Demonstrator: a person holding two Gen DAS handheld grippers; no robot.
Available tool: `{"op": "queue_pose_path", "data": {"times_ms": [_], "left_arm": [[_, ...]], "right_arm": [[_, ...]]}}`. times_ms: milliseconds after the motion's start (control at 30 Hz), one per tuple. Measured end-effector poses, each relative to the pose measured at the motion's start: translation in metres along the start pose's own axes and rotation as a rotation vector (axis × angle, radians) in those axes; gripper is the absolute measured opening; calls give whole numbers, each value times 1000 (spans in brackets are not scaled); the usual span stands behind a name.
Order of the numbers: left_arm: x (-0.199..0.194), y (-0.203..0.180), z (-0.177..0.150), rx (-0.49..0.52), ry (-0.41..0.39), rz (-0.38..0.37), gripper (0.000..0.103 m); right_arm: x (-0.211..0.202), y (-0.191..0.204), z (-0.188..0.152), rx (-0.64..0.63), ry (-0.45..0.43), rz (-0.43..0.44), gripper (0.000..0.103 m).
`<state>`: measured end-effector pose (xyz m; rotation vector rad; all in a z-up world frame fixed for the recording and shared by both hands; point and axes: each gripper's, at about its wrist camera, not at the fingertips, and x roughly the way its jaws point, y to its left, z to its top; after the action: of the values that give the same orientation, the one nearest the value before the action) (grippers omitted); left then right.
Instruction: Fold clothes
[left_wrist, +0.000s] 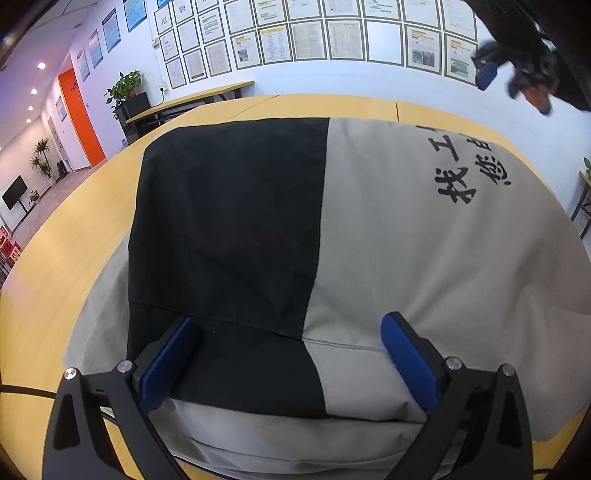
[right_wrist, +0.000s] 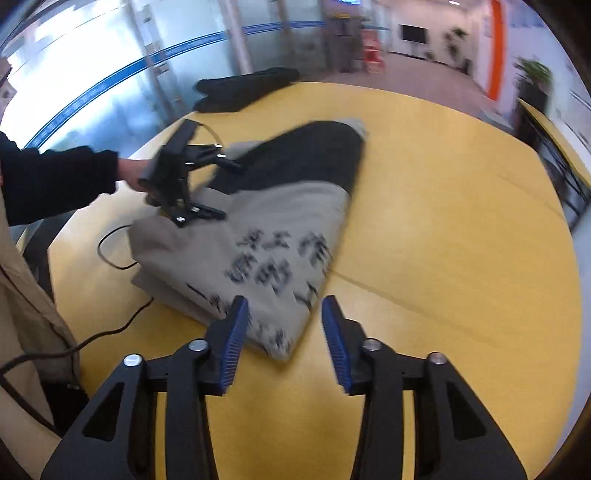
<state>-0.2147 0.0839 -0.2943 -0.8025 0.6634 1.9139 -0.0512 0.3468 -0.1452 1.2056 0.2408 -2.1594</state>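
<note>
Right claw (right_wrist: 282, 341) gaped empty near folded grey-black garment (right_wrist: 280, 225); left claw (left_wrist: 291, 365) splayed over it, gripping nothing; folding looked nearly done.

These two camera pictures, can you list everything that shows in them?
Folded grey and black cotton garment with black printed characters: one, middle of the table.
Yellow wooden table: one, under the garment.
Dark folded clothes pile: one, black, far table edge.
Black cable: one, on the table beside the garment.
Framed paper notices: many, white, on the wall.
Potted green plant: one, by the wall.
Left gripper: black with blue pads, open over the garment's near edge.
Right gripper: same colours, open, at the garment's corner.
</note>
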Motion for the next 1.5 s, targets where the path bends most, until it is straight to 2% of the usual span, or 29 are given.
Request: {"op": "queue_pose_path", "data": {"times_ms": [33,67,133,300,367,500,567,633,667,800,900,967,1067,1167,1267,1333,1400,1467,1500], "left_arm": [[-1,0,-1,0,0,0,103],[-2,-1,-2,1,-1,1,103],[-3,-1,-3,0,-1,1,103],[-5,-1,-5,0,-2,-1,103],[-7,-2,-6,-8,-6,8,103],[-27,-6,2,-129,31,32,97],[-57,-32,13,-121,-19,13,91],[-87,-61,23,-101,-65,-15,91],[-101,-85,27,-58,-72,-50,91],[-105,-146,15,28,33,-126,92],[-83,-159,-1,21,119,-85,92],[-68,-160,-12,7,169,-78,93],[-61,-168,-19,40,172,-59,96],[-76,-159,-11,-93,174,-72,96],[-116,-153,-4,-243,159,-65,96],[-151,-156,-2,-323,143,-40,96],[-199,-164,-5,-426,110,8,96],[-241,-167,-10,-528,77,56,97],[-246,-167,-13,-571,64,76,98]], "right_arm": [[16,2,8,-50,47,17,9],[34,4,9,-96,109,34,5],[70,7,0,-166,238,48,4],[98,-11,-16,-141,340,66,2],[101,-16,-17,-145,344,81,0],[97,-31,-16,-103,345,128,0],[95,-32,-14,-95,352,124,0],[93,-33,-13,-91,355,127,0],[92,-34,-13,-89,353,128,0],[80,-40,-15,-49,328,143,2],[57,-42,-14,-27,272,178,13],[32,-38,-12,-31,219,214,13],[-19,-30,-4,-50,140,250,15],[-78,-23,2,-55,90,234,20],[-130,4,6,-68,43,298,24],[-158,26,2,-97,56,391,34],[-176,46,-2,-145,87,469,37],[-189,55,-8,-175,85,484,39],[-189,54,-9,-163,64,461,44]]}}
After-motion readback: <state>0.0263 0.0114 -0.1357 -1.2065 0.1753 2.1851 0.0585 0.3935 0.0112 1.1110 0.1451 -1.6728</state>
